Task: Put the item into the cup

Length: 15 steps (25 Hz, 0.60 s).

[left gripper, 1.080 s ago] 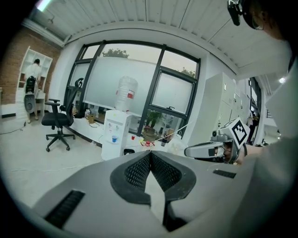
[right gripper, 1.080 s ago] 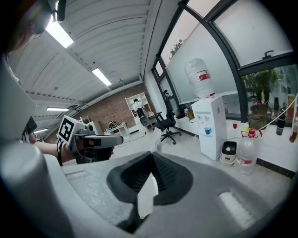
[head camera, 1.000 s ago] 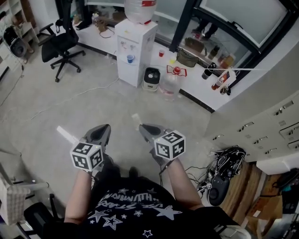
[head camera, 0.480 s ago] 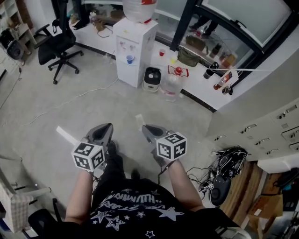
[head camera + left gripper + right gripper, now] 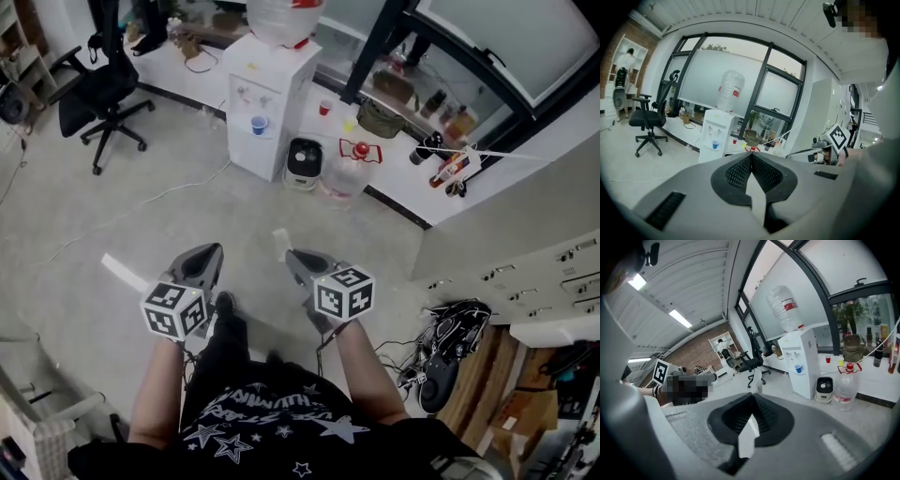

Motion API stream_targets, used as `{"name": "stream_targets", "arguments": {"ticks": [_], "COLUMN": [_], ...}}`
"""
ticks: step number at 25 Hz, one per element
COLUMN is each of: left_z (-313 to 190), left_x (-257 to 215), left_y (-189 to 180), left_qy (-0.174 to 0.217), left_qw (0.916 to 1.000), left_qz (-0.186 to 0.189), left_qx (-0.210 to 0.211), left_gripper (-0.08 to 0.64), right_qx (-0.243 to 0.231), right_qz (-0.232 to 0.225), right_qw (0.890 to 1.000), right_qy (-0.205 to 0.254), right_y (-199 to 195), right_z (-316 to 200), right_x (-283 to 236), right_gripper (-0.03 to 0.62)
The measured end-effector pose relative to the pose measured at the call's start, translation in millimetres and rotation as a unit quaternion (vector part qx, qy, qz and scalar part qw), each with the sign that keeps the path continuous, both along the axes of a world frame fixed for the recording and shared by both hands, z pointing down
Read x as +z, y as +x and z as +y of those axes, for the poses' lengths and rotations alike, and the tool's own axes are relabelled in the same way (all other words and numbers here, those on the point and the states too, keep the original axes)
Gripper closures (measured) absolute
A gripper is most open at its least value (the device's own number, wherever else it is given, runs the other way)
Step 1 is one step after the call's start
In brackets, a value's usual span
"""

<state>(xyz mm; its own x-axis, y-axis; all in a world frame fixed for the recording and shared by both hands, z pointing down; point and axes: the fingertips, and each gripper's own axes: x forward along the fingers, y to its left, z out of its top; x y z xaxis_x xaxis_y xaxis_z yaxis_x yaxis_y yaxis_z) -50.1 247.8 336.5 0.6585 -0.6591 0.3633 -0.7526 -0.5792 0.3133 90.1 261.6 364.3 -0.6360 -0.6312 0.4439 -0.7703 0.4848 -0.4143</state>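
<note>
The person stands well out from the white box-shaped water dispenser (image 5: 267,103), both grippers held side by side and facing it. The left gripper (image 5: 751,157) has its jaws pressed together on a flat white strip (image 5: 757,199). The right gripper (image 5: 752,397) pinches a second white strip (image 5: 746,439). A small blue cup (image 5: 260,124) sits under the dispenser's taps, well apart from both strips.

Surfaces: mostly plastic, bare floor.
Right gripper (image 5: 752,394) shell matt grey plastic, fingers (image 5: 736,416) ribbed black; white strip (image 5: 757,377) possibly paper. Floor (image 5: 112,216) matt, concrete-like; water dispenser (image 5: 267,103) smooth white plastic, bottle (image 5: 277,19) clear.
</note>
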Motion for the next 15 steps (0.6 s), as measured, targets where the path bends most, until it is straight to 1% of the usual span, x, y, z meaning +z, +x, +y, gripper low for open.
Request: {"name": "stream_targets", "arguments": {"ticks": [7, 10, 15], "left_z": [-82, -112, -150], "left_x": [-3, -2, 11], "left_y": [-28, -35, -51], "left_qy": [-0.010, -0.014, -0.032], "left_qw": [0.9997, 0.9993, 0.9978], "left_qz": [0.012, 0.015, 0.019], "left_qx": [0.018, 0.033, 0.055], "left_gripper": [0.552, 0.552, 0.552], "right_qx": [0.022, 0.042, 0.077], "right_qz": [0.012, 0.017, 0.030], "right_qw": [1.000, 0.999, 0.996], "right_qy": [-0.007, -0.013, -0.025], "right_y": [-26, -30, -39], "right_z": [-74, -100, -138], "right_x": [-9, -9, 2], "right_gripper": [0.592, 0.592, 0.592]}}
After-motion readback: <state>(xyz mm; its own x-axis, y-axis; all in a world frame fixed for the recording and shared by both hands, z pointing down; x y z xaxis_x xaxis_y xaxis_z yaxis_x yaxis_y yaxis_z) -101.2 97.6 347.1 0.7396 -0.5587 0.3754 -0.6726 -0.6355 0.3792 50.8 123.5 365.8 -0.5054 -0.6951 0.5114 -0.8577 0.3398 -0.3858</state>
